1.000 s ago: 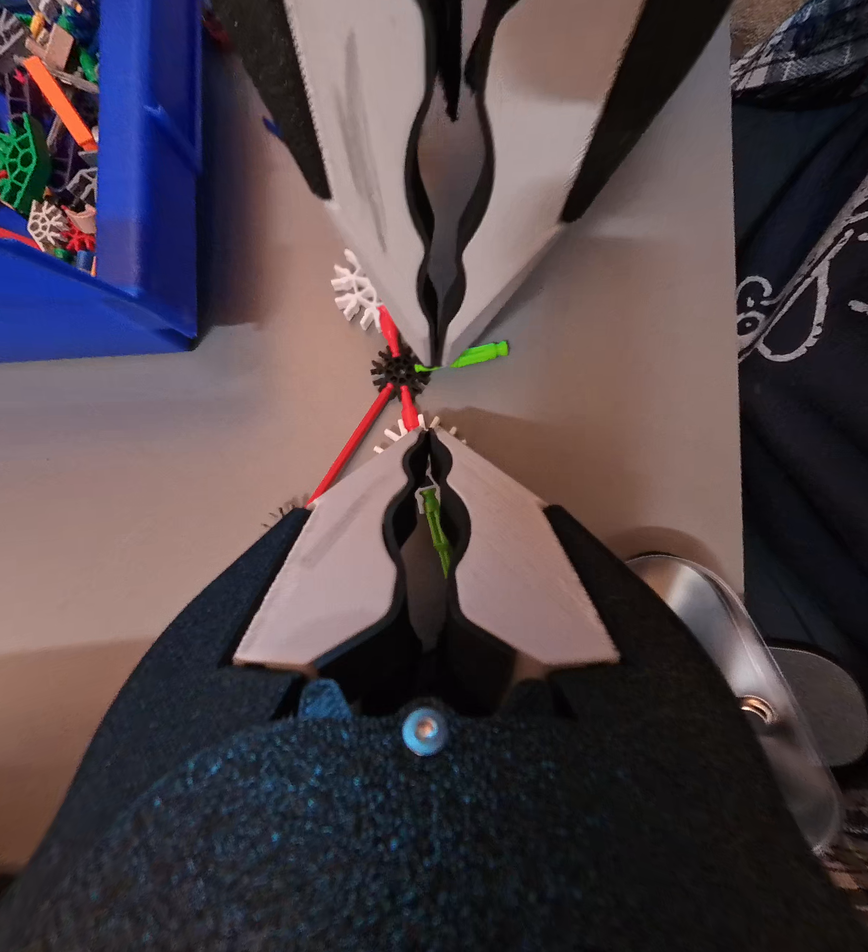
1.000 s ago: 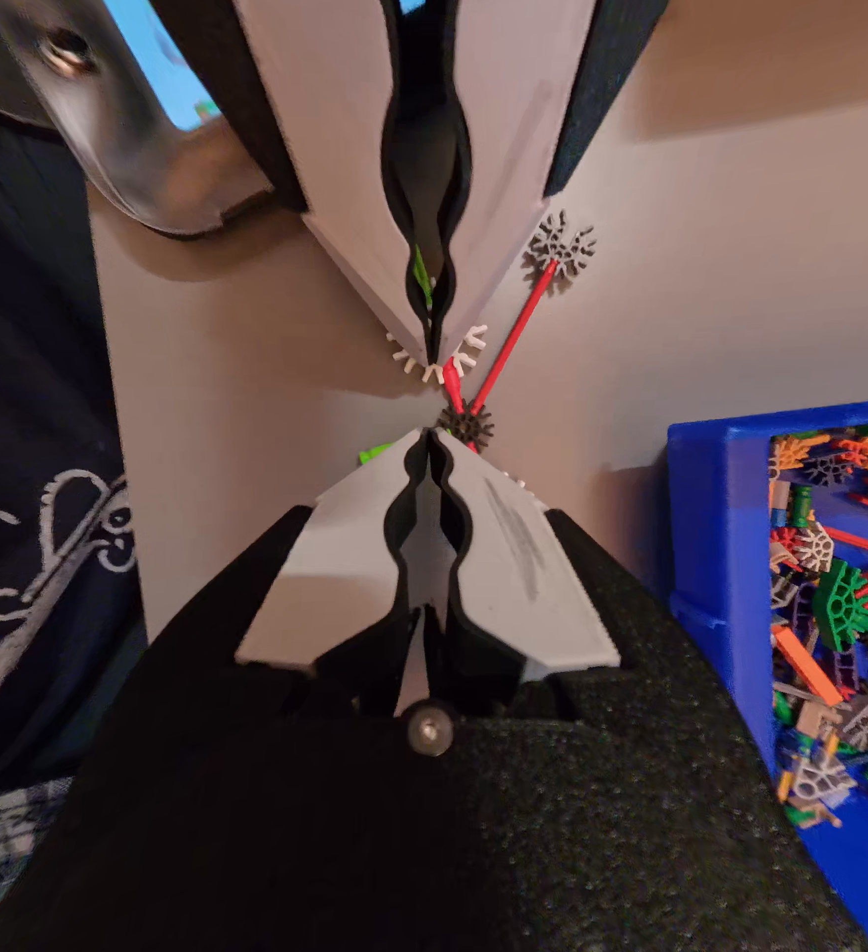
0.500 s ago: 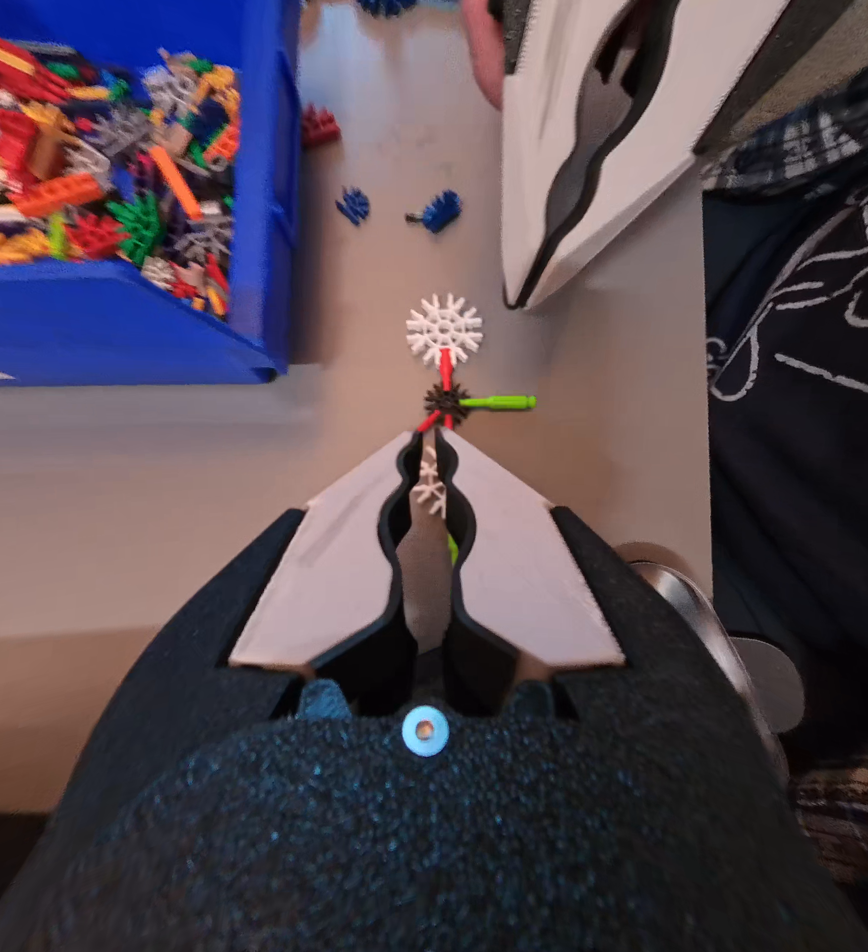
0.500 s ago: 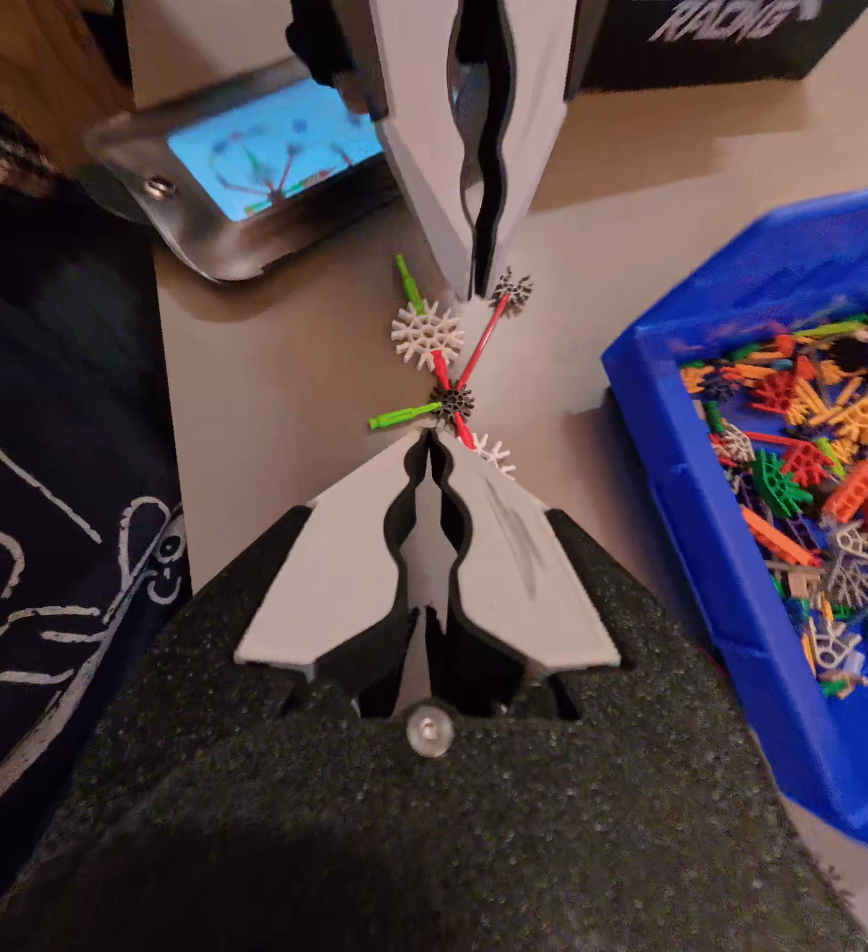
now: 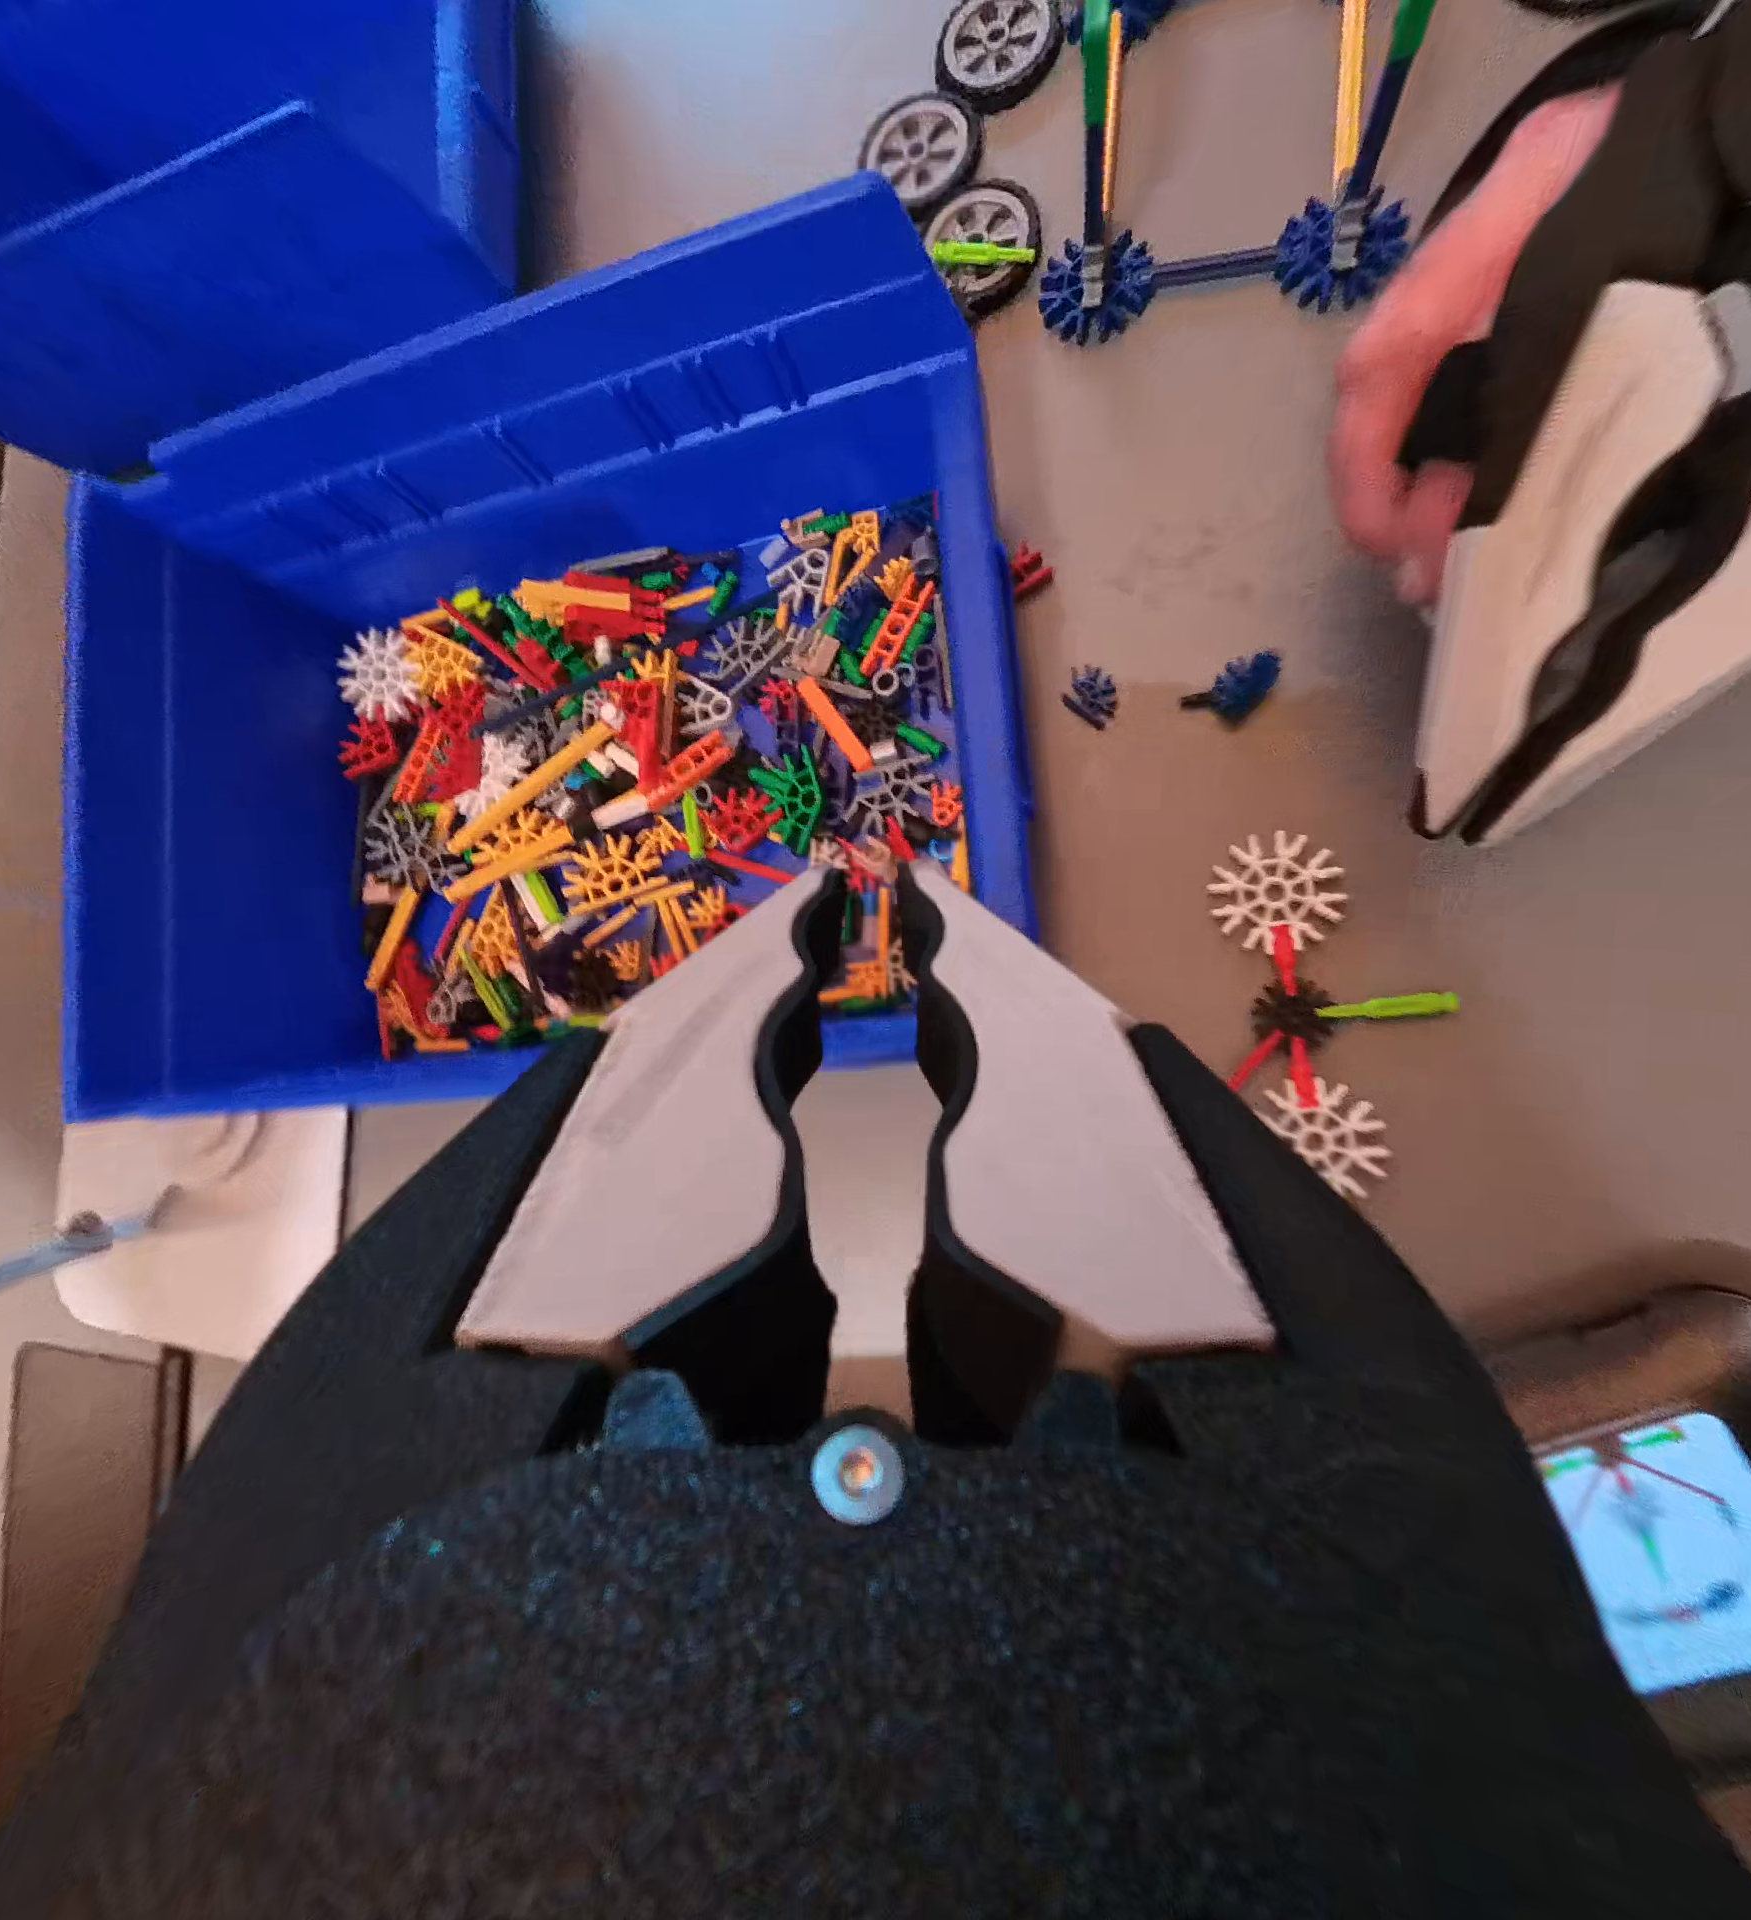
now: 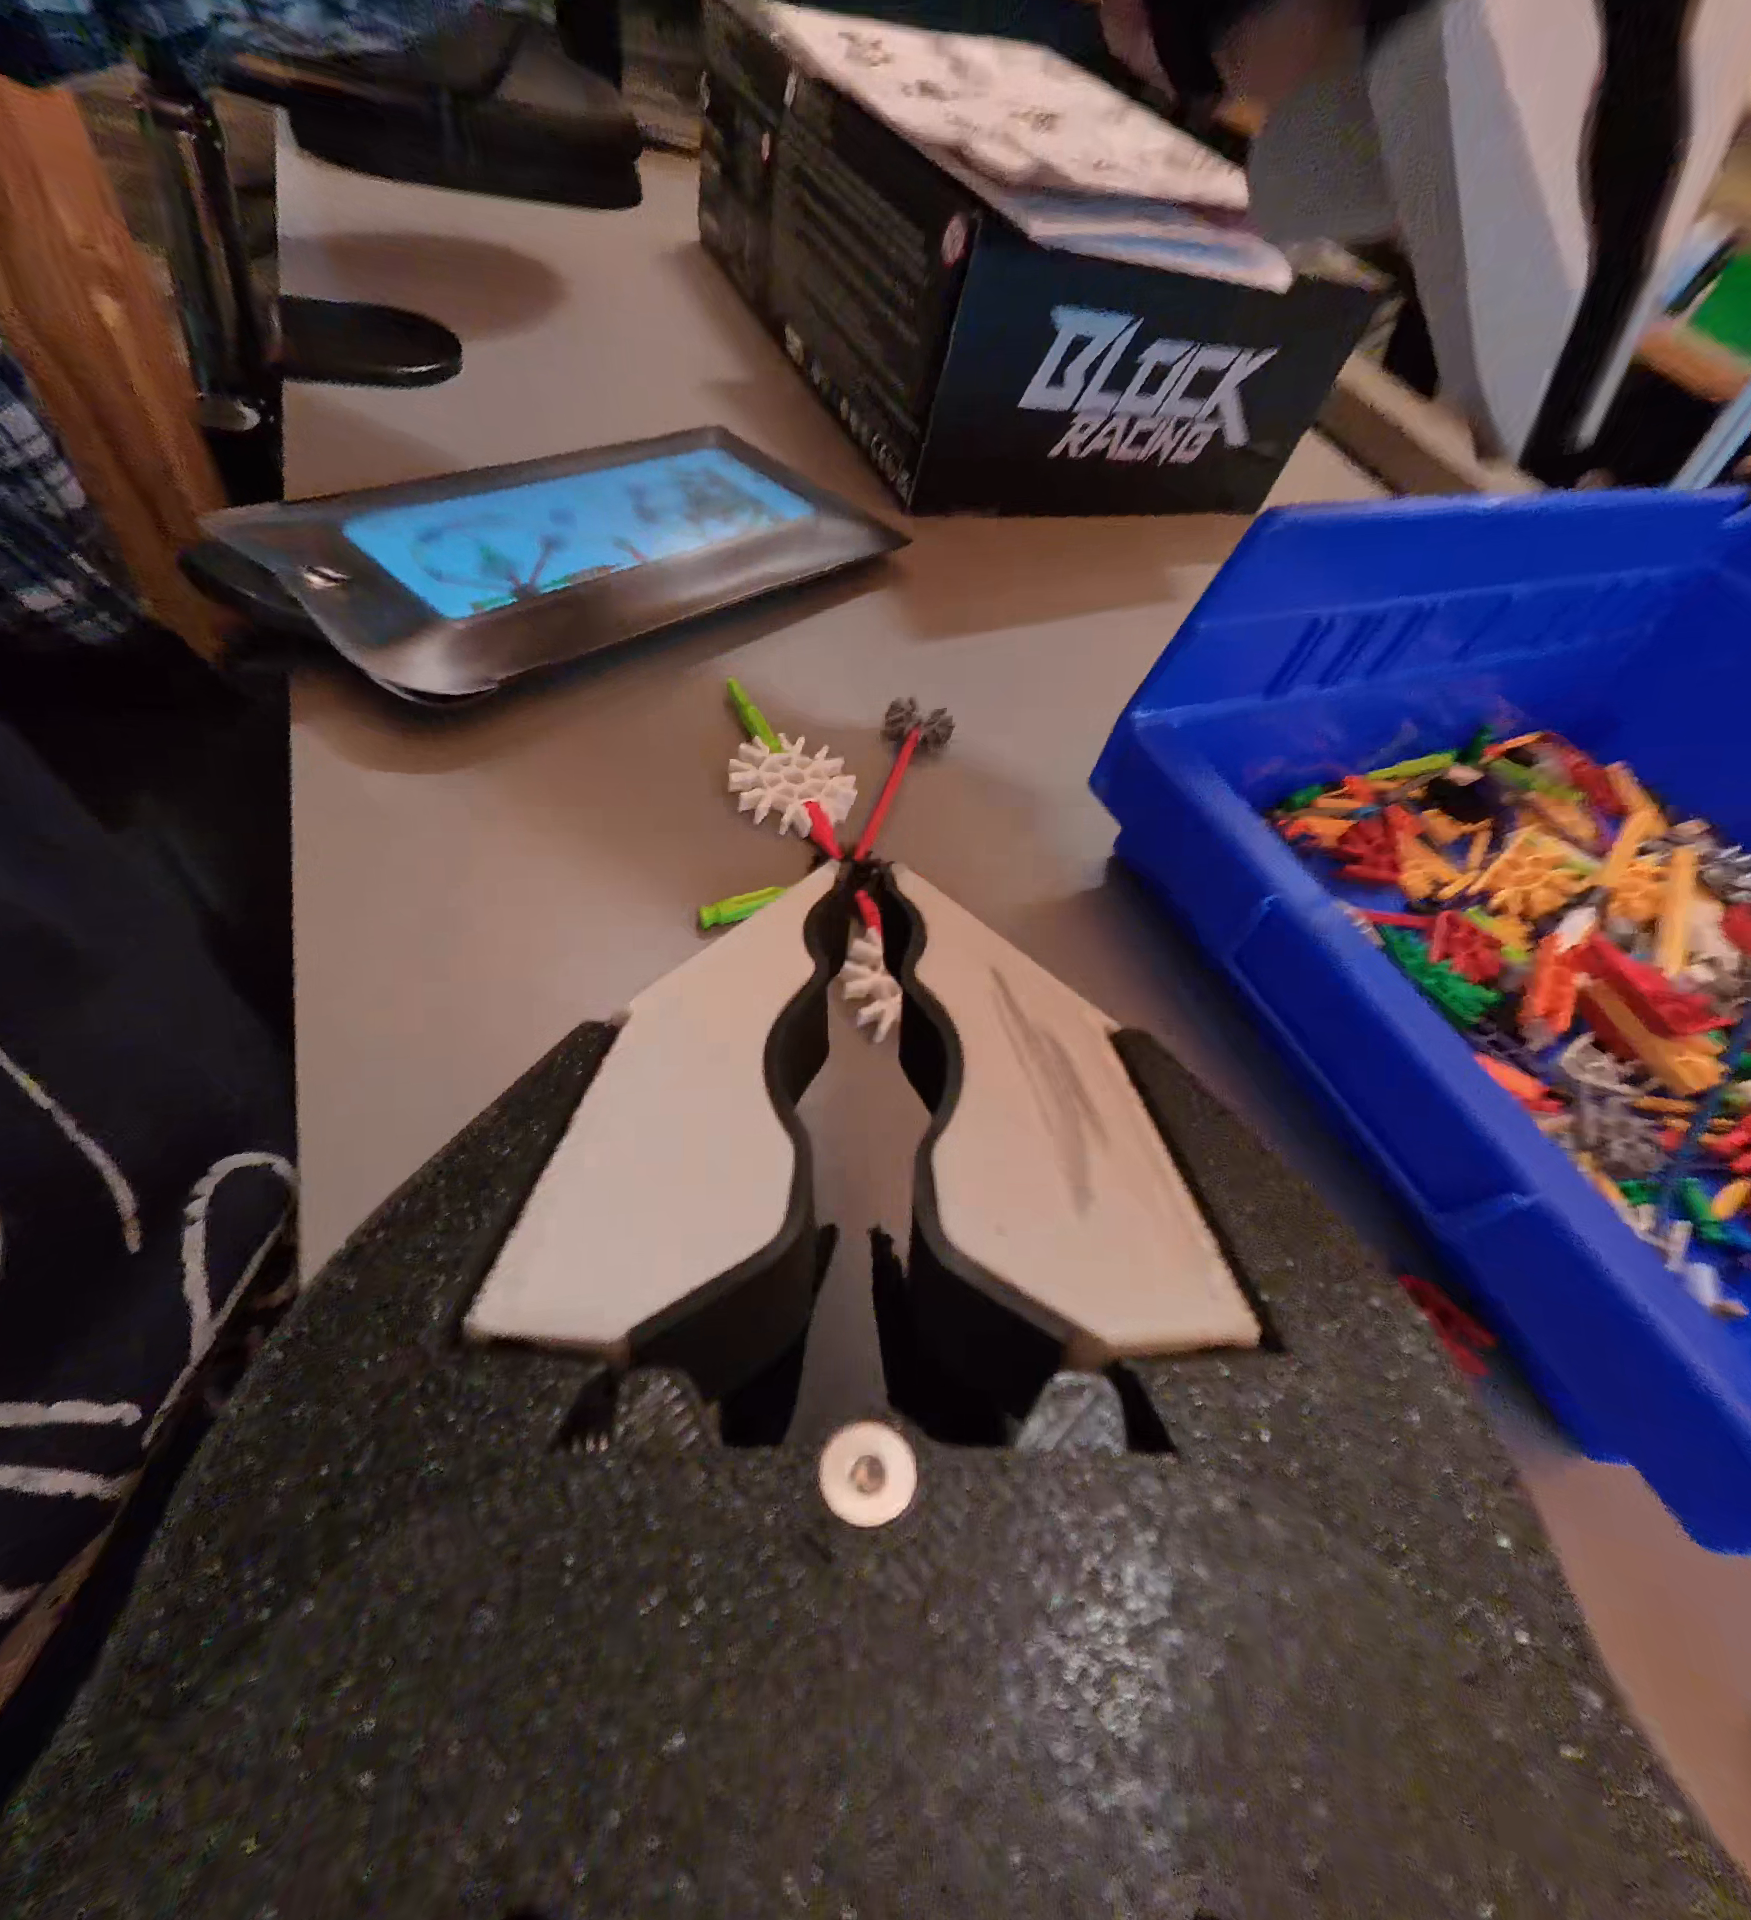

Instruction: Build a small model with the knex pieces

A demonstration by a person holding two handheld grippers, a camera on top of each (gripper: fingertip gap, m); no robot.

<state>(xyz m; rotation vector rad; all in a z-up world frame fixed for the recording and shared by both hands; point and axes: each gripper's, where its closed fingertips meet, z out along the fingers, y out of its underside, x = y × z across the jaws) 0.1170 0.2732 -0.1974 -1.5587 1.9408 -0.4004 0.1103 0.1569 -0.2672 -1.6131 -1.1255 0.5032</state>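
A small rod-and-connector assembly lies on the tan table: a black hub (image 5: 1292,1010) with a green rod (image 5: 1385,1006), short red rods and two white snowflake connectors (image 5: 1276,891). My left gripper (image 5: 868,878) is open and empty, and hovers over the near right corner of the blue bin (image 5: 206,831) of mixed parts. My right gripper (image 6: 863,873) is slightly open and empty, raised above the assembly. Its white connector (image 6: 793,784), red rod (image 6: 886,795) and grey connector (image 6: 918,722) show past the tips. A hand holds the right gripper (image 5: 1447,826) at the upper right of the left wrist view.
The blue bin (image 6: 1370,1039) stands right of the assembly in the right wrist view. A lit phone (image 6: 559,540) and a black box (image 6: 954,343) lie beyond it. Grey wheels (image 5: 985,42), a blue frame (image 5: 1094,281) and loose blue pieces (image 5: 1235,681) lie farther off. The grippers' ends are close to 15 cm from one another. My left tips are about 15 cm from the black hub (image 5: 1292,1010), my right tips only 7 cm.
Both grippers have let go of the assembly, pulled back and risen. The left one has swung left over the bin. Both jaws have opened a little.
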